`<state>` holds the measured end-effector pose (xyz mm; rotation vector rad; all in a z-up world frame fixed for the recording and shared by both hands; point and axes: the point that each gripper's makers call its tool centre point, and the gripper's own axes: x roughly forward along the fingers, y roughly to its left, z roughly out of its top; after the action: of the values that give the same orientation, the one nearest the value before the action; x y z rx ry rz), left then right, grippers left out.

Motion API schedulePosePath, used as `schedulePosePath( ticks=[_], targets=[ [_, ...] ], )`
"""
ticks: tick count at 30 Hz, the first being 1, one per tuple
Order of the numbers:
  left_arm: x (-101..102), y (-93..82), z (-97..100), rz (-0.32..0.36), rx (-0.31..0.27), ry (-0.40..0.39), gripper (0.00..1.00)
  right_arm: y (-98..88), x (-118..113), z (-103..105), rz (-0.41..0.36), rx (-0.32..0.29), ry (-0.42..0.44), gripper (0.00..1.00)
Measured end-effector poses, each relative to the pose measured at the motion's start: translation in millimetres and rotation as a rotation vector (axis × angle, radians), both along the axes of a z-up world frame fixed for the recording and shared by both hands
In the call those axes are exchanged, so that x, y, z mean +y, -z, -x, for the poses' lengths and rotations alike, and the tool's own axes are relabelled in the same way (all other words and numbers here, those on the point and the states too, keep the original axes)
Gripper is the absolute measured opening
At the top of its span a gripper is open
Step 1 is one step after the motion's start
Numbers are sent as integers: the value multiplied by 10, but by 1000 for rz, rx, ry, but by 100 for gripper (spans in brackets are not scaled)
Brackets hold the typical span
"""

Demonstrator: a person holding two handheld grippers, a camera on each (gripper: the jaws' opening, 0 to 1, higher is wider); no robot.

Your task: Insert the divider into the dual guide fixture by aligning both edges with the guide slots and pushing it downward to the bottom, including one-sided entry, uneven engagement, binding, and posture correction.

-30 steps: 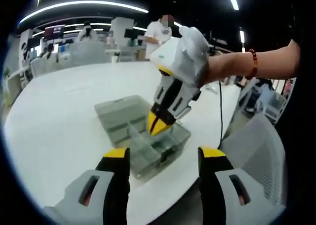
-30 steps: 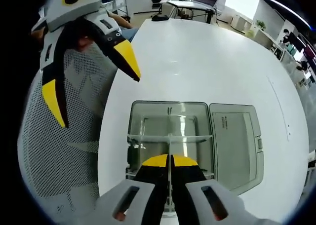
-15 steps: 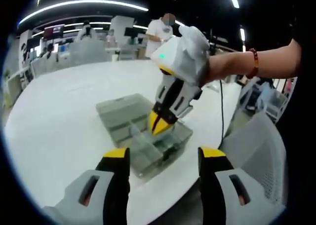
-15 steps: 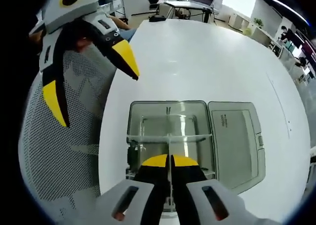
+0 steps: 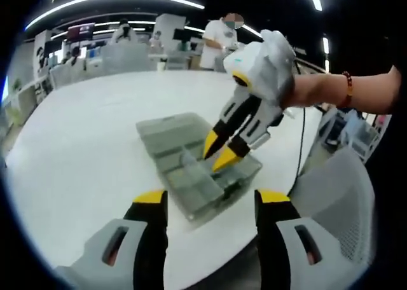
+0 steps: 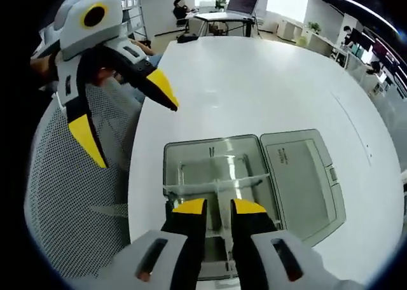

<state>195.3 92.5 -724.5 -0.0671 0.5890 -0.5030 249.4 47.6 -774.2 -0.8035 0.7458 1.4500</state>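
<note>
1. Look for the divider (image 6: 224, 204) in the right gripper view: standing on edge inside the fixture (image 6: 191, 151), a clear box on the white desk (image 6: 254, 80), with the flat lid (image 6: 302, 175) lying open beside it.
2. See the right gripper (image 6: 219, 207) right over it, yellow tips apart, one on each side of the divider, not pinching it.
3. Find the left gripper (image 6: 124, 118) off past the desk edge, above a mesh chair (image 6: 70, 194), tips wide apart and holding nothing.
4. Treat the divider as light, thin and stiff (maybe a little bendy too). Expect smooth, slippery, see-through plastic, easy to jam or crack if pushed down crooked.
5. Take hold at the middle of the top edge, or press there, to keep both ends level on the way down the slots.
6. Cannot tell from here how deep the divider sits, or whether both ends are in the slots.
7. Use the right gripper view for looking down into the box: good for seeing the divider's line and the cross wall inside.
8. Use the left gripper view for the side look: the right gripper (image 5: 222, 153) tilted down from a gloved hand (image 5: 276, 64), tips just above the fixture (image 5: 203, 207), plus the left gripper (image 5: 212, 198) with its own tips apart.
</note>
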Motion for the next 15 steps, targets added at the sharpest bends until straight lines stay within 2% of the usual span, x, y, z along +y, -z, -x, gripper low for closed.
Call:
schedulePosePath(
  ticks=[5,9,15],
  targets=[
    [97,36,-30,-19,13,-31,54,-87,27,19,-54,7,50,12],
    [143,59,-60,-42,20,-34,54,-138,14,5,-67,-30,58,15],
    [133,83,-83,-59,24,-27,54,-222,14,48,-134,2,119,19]
  ],
)
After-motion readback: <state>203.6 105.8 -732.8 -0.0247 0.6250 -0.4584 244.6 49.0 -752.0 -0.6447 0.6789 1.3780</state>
